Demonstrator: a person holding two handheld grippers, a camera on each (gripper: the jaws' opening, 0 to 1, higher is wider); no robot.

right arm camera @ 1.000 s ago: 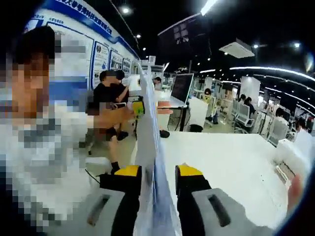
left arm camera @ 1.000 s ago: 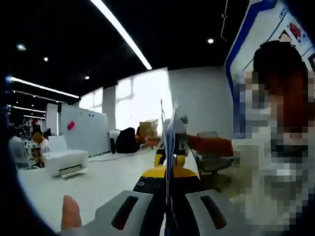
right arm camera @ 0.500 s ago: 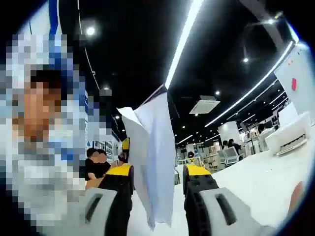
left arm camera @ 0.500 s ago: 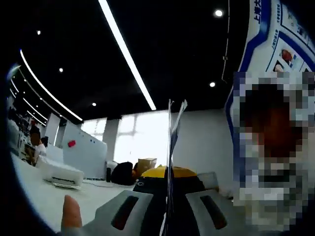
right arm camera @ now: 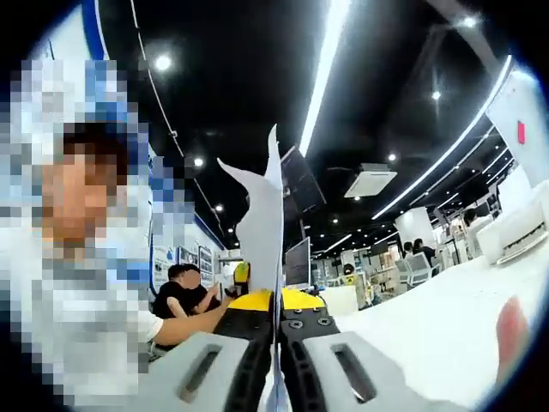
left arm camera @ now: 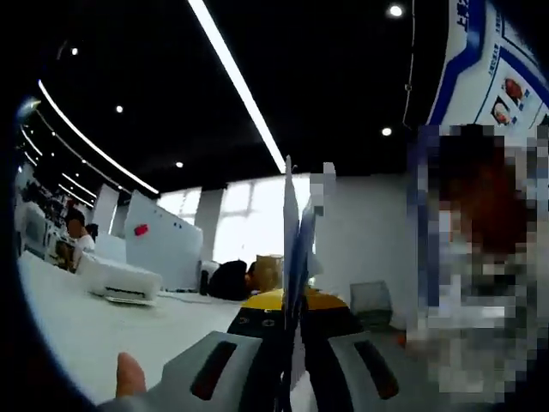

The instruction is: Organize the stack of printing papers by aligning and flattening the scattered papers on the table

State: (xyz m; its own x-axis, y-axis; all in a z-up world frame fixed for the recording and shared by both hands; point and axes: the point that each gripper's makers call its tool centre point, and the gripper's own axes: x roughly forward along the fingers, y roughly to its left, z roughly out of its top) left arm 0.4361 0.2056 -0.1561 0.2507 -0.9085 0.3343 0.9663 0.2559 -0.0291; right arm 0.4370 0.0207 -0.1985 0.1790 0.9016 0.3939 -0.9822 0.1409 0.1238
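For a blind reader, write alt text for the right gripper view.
The right gripper is shut on a sheaf of white papers that stands edge-on, tilted up toward a dark ceiling with strip lights. A white table stretches away at right, and a person's arm reaches in from the left.

Dim dark ceiling, bright strip lights (left arm camera: 240, 86) and spot lights (right arm camera: 163, 63) flaring. Window (left arm camera: 253, 227) in left gripper view blown out white. Strong fisheye bending at edges. Soft overall blur; near papers (right arm camera: 266, 232) and background unsharp.
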